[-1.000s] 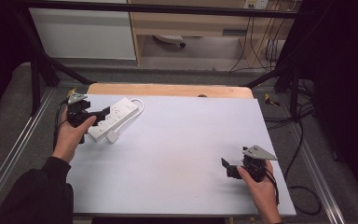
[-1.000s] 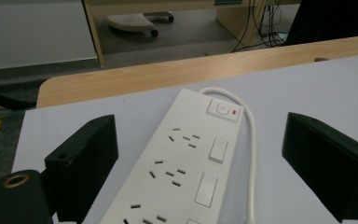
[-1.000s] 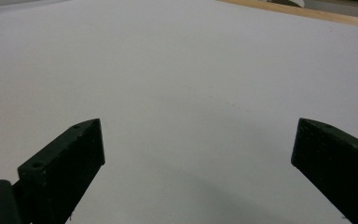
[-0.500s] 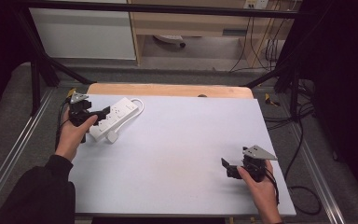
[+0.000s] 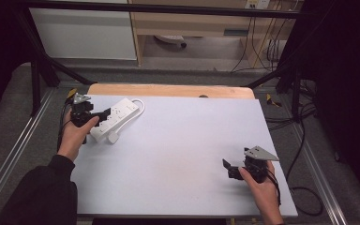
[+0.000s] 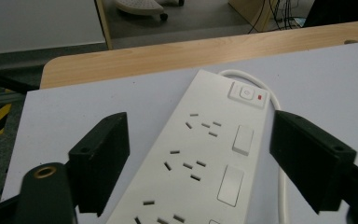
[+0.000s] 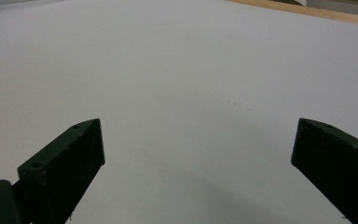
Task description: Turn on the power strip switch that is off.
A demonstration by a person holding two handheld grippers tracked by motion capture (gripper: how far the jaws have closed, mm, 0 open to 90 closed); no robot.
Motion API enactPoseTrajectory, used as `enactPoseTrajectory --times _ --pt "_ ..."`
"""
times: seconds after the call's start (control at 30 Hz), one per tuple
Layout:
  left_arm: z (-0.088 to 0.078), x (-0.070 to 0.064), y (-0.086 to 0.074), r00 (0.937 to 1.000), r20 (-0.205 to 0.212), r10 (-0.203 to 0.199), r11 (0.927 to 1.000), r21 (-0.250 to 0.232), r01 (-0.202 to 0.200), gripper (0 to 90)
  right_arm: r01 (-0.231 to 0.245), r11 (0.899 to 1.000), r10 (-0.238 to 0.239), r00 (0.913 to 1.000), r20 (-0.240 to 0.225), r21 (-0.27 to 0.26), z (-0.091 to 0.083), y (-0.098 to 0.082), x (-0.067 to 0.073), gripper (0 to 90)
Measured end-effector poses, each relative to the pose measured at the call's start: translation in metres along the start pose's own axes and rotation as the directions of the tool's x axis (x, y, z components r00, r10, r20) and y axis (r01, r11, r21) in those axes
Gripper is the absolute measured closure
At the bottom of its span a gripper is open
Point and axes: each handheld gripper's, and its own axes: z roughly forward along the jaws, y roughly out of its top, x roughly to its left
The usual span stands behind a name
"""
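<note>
- Lying at the far left of the worktop [image 5: 178,154], the white power strip [image 5: 115,116] sits at a slant, its long body running from near left toward far right.
- Its white cord [image 5: 139,104] loops out of the far end and curves back along the strip's side; a white plug [image 5: 113,138] rests on the pale surface just beside the near end.
- In the left gripper view, the power strip [image 6: 200,158] shows rows of socket slots, two blank rectangular covers, and a switch block [image 6: 247,94] with a small red mark at the far end.
- The left tongs [image 5: 102,116] reach over the strip's near end, held by the person's left hand [image 5: 75,136].
- Seen from their own camera, the left tongs [image 6: 209,168] stand spread, one black jaw on each side of the strip's body; the jaws have just been closing in with the strip between them, yet a gap of worktop shows on either side and neither pad presses on the plastic.
- The right tongs [image 5: 228,169] rest low near the near right corner of the worktop, well apart from the strip, in the person's right hand [image 5: 262,187], with a grey three-cornered plate [image 5: 260,153] on top.
- In the right gripper view, the right tongs [image 7: 200,163] are spread wide with bare pale worktop between the jaws.
- A strip of light wood [image 5: 168,90] edges the far side of the worktop.
</note>
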Motion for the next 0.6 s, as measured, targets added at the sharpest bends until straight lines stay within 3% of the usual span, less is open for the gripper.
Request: enactPoseTrajectory --times 0.27,0.6 --pt "0.008 -0.007 -0.002 0.9994 0.034 0.006 0.9996 0.027 -0.007 39.9 -0.001 1.000 0.001 1.0000 -0.002 -0.001 0.000 0.000 0.000 3.1" --pt "0.013 -0.010 -0.004 0.9988 0.041 0.025 0.9982 0.053 -0.027 46.4 0.000 1.000 0.000 1.0000 -0.002 -0.002 0.000 0.000 0.000 3.1"
